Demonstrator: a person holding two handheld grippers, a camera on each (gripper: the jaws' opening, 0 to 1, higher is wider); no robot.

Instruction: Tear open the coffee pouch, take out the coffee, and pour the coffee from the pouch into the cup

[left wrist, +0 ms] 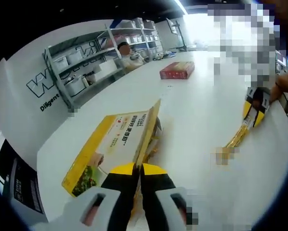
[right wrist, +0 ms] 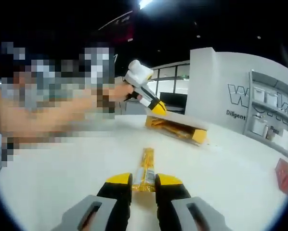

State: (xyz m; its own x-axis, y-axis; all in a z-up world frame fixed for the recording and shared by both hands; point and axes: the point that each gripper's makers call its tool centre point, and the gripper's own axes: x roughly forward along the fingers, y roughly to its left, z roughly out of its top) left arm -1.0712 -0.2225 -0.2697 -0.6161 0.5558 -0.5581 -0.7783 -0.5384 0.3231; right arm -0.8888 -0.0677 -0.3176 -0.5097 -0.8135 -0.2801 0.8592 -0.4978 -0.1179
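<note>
left gripper (left wrist: 138, 169) pinches the yellow coffee box (left wrist: 112, 147), its inside hidden; right gripper (right wrist: 144, 182) clamps one coffee stick (right wrist: 146, 168); one red box (left wrist: 176, 70) near the desk's (left wrist: 197, 115) far edge.

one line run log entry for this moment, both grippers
left gripper: shut on yellow box flap | right gripper: shut on coffee stick end, over white table | red box: far, untouched | pouring: not begun
</note>
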